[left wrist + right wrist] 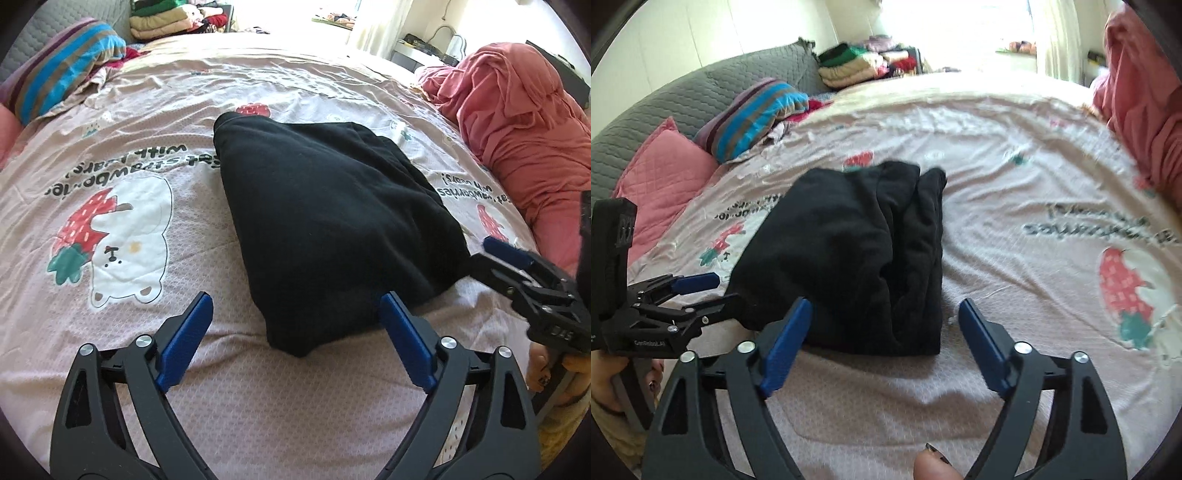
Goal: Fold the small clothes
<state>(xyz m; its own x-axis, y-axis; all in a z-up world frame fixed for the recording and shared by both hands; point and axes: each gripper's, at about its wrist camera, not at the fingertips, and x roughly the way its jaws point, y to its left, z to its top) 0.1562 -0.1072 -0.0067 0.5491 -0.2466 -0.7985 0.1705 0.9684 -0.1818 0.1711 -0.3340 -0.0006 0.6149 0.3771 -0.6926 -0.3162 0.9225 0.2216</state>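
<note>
A black garment (332,221) lies folded into a thick bundle in the middle of the bed; it also shows in the right wrist view (857,258). My left gripper (295,306) is open and empty, just short of the bundle's near corner. My right gripper (882,310) is open and empty, with its fingers on either side of the bundle's near edge. In the left wrist view the right gripper (480,254) reaches in from the right beside the bundle. In the right wrist view the left gripper (713,290) sits at the bundle's left side.
The bed wears a pinkish sheet (258,406) printed with bears and strawberries. A pink cloth heap (517,122) lies at the right. A striped pillow (62,70), a pink pillow (661,177) and stacked clothes (857,66) sit at the far left and back.
</note>
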